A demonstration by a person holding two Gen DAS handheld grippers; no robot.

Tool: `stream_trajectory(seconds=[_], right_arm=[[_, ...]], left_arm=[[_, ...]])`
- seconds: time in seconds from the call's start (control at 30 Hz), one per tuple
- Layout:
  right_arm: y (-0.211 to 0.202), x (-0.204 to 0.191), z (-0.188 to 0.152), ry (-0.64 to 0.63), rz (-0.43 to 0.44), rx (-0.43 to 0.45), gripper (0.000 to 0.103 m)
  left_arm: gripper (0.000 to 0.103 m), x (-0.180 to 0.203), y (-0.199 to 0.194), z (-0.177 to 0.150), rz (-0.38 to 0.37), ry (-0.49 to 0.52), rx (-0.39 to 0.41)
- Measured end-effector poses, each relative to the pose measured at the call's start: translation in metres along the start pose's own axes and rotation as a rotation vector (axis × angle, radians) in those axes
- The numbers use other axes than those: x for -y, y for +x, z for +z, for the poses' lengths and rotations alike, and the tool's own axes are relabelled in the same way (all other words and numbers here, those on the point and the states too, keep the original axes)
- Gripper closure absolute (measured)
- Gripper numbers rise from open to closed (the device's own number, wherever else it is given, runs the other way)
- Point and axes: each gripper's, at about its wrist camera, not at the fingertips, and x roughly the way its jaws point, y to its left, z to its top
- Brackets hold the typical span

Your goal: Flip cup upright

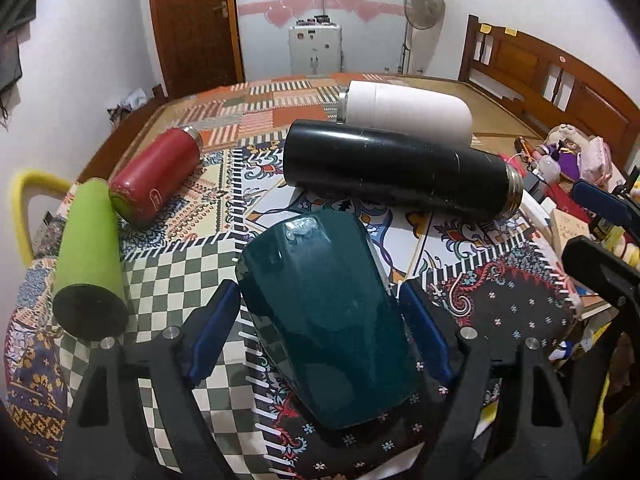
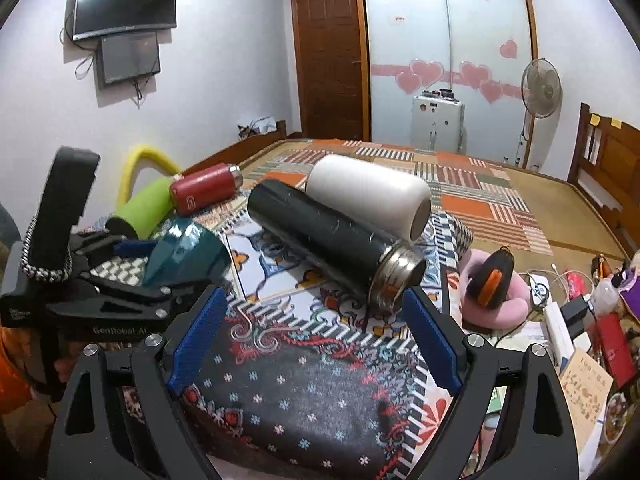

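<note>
A dark teal cup [image 1: 324, 320] lies on its side on the patterned cloth, between the blue pads of my left gripper [image 1: 320, 320]. The jaws stand wide around it with small gaps on both sides. It also shows in the right wrist view [image 2: 184, 252], inside the left gripper [image 2: 132, 276]. My right gripper [image 2: 316, 336] is open and empty over the cloth, just short of the steel mouth of a black flask [image 2: 336, 240] that lies on its side.
Also lying on the cloth are a black flask [image 1: 396, 168], a white cup [image 1: 408, 112], a red flask [image 1: 156, 176] and a green cup [image 1: 88, 260]. A pink cushion holding a black device [image 2: 492, 292] and clutter [image 2: 580, 320] sit at the right.
</note>
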Motion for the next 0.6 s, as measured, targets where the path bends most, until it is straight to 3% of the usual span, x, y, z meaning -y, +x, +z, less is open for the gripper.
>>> stream_trajectory(seconds=[0.2,0.43,0.6], right_arm=[[-0.012,-0.002,0.010,0.004,-0.011,0.068,0.015],[-0.018,-0.003,0.016,0.038,0.022,0.124,0.008],[-0.017,-0.009,0.017,0.030,0.047,0.127,0.008]], left_arm=[[0.021,-0.006,0.002,0.008,-0.064,-0.010,-0.046],[0.021,-0.007,0.007,0.015,-0.081,-0.006,-0.068],[0.027,-0.011,0.007,0.016,-0.094,-0.023,-0.057]])
